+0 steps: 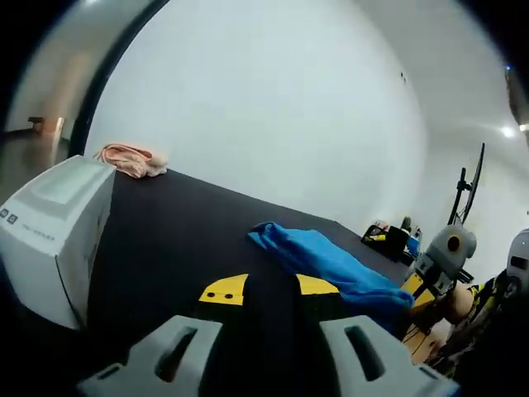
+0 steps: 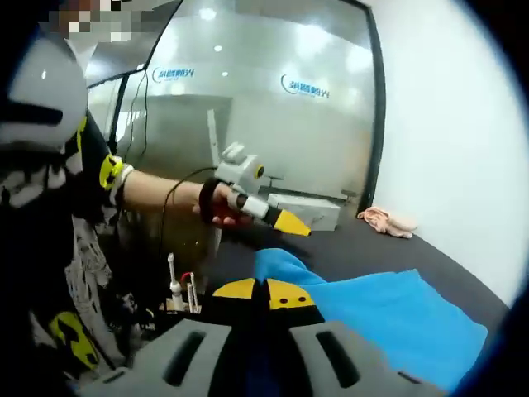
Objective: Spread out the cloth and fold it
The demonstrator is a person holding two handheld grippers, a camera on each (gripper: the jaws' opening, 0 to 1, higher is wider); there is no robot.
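A blue cloth (image 1: 331, 265) lies bunched on the black table (image 1: 173, 240), trailing toward the right edge. My left gripper (image 1: 271, 289) hovers open just short of it, yellow tips apart with nothing between them. In the right gripper view the blue cloth (image 2: 388, 318) spreads to the right, and my right gripper (image 2: 264, 291) has its yellow tips pressed together at the cloth's near corner, with blue fabric showing between the jaws below. The left gripper (image 2: 291, 222), held in a hand, hangs above the cloth's far end.
A white box (image 1: 54, 231) stands at the table's left end, also visible as the white box (image 2: 310, 211). A pink cloth (image 1: 131, 159) lies at the far corner by the white wall. A person's body (image 2: 58, 273) stands at the table's edge.
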